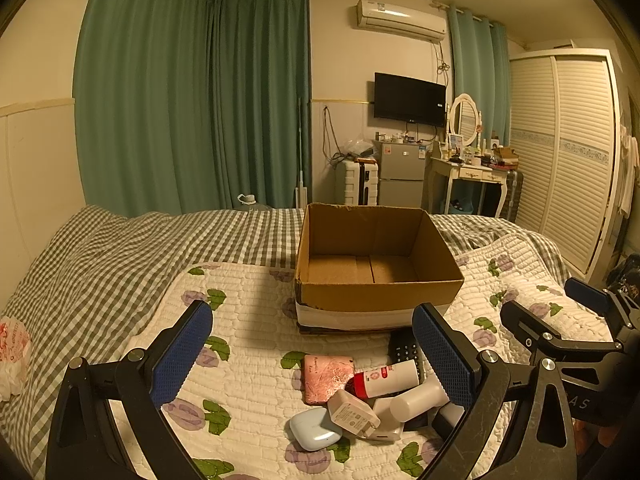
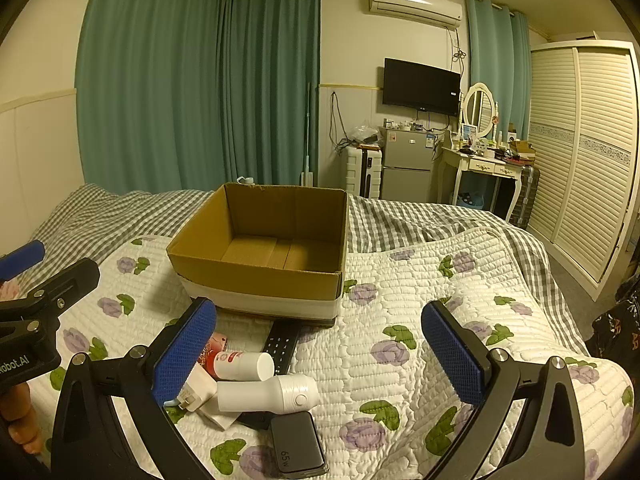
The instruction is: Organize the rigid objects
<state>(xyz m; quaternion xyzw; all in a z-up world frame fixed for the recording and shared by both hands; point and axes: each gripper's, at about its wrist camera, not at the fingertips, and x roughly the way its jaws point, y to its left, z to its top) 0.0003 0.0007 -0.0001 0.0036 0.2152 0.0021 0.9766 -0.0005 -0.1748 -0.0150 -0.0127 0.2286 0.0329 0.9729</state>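
An open, empty cardboard box stands on the quilted bed. In front of it lies a pile of small objects: a pink case, a white bottle with a red label, a white charger plug, a pale blue earbud case, a white cylindrical device, a black remote and a dark 65W power bank. My left gripper is open above the pile. My right gripper is open and empty, just right of the pile.
The bed has a flowered white quilt over a grey checked sheet. A red and white plastic bag lies at the left. A fridge, dressing table and wardrobe stand beyond the bed.
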